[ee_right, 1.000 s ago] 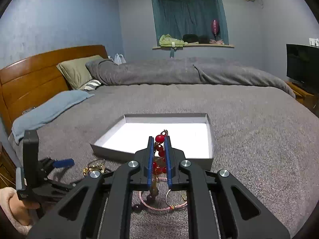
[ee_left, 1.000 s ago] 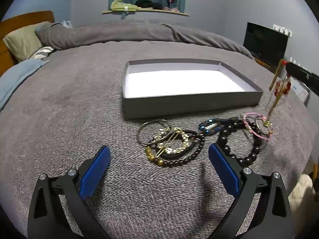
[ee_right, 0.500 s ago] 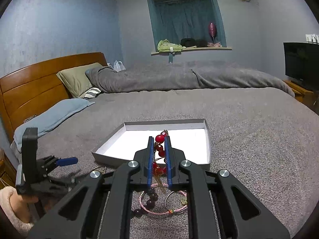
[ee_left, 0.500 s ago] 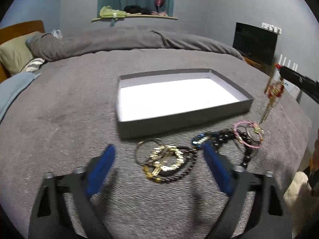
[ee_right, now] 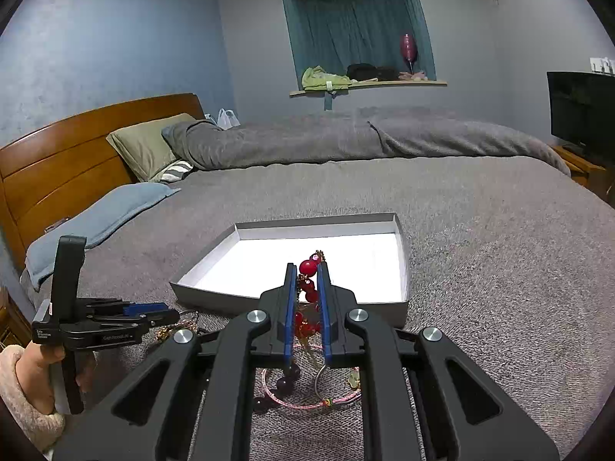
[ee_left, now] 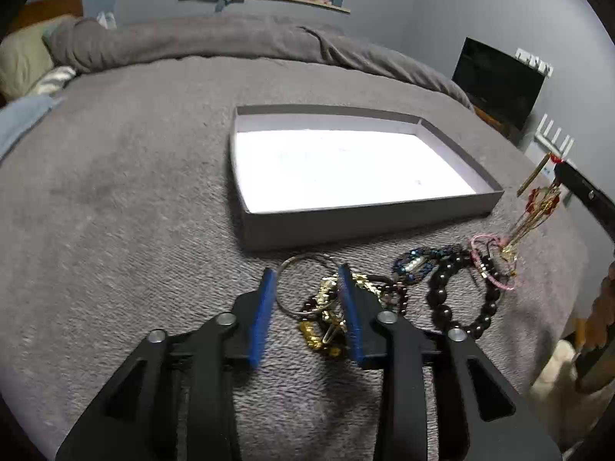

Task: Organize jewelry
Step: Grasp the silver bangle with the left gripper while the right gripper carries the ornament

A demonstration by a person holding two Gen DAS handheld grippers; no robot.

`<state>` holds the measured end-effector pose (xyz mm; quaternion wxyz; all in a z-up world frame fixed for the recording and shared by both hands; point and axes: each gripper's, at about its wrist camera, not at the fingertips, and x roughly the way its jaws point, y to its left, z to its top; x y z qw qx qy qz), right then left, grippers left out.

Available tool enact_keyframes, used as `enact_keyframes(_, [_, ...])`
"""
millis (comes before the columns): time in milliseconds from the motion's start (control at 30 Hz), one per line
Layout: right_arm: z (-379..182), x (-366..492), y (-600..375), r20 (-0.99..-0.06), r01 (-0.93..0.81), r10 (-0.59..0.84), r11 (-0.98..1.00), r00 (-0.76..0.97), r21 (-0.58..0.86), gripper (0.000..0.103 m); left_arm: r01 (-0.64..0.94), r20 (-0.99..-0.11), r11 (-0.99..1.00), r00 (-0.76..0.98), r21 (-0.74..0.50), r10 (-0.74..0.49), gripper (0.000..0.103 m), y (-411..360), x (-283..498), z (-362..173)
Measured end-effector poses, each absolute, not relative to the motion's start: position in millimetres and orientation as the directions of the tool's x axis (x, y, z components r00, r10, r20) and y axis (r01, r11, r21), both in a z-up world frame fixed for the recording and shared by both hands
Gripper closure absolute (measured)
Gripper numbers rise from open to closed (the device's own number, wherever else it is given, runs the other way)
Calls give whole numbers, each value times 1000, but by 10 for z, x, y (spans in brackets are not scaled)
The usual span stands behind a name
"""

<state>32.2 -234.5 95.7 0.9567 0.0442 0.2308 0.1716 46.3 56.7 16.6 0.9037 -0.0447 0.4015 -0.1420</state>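
Observation:
A shallow grey box (ee_left: 365,223) with a white floor lies on the bed. In front of it is a heap of jewelry: a silver bangle (ee_left: 292,269), a gold hair clip (ee_left: 326,309), a dark bead bracelet (ee_left: 461,299), a blue beaded piece (ee_left: 419,263) and a pink cord bracelet (ee_left: 492,265). My left gripper (ee_left: 306,272) is low over the heap. Its jaws are closing, with the bangle and gold clip between the blue pads (ee_left: 261,315). My right gripper (ee_right: 307,267) is shut on a red-beaded gold ornament (ee_right: 305,288), held up over the pink bracelet (ee_right: 307,403) near the box (ee_right: 215,296).
The grey blanket (ee_left: 134,211) covers the whole bed. A rolled duvet (ee_right: 346,142) and pillows (ee_right: 150,150) lie at the far side by the wooden headboard (ee_right: 57,165). A dark TV (ee_right: 580,107) stands at right. A hand in a fuzzy sleeve (ee_right: 27,384) holds the left gripper.
The left gripper has moved forward over the gold clip and silver bangle, and its jaws have narrowed a lot. The right gripper still holds the red ornament in place.

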Motion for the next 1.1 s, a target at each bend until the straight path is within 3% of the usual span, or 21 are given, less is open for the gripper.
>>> enact_keyframes(33, [951, 326, -2340, -427, -308, 349, 937, 834, 163, 93, 210, -712, 957, 640, -199, -289, 48, 575, 478, 162])
enact_keyframes(67, [942, 326, -2337, -429, -308, 348, 938, 834, 161, 93, 205, -709, 957, 644, -203, -288, 47, 580, 492, 161])
enact_keyframes(433, [902, 341, -2341, -433, -307, 348, 937, 831, 164, 93, 210, -733, 958, 618, -194, -284, 47, 473, 640, 41])
enact_keyframes(500, [901, 349, -2344, -433, -307, 349, 937, 831, 166, 93, 214, -732, 954, 612, -209, -298, 55, 492, 649, 27])
enact_keyframes(700, [906, 353, -2340, -433, -306, 347, 938, 832, 164, 93, 223, -727, 954, 620, -198, -296, 55, 493, 643, 34])
enact_keyframes(1100, [993, 345, -2354, -417, -304, 337, 941, 844, 145, 93, 267, -665, 946, 674, -185, -320, 55, 493, 396, 379])
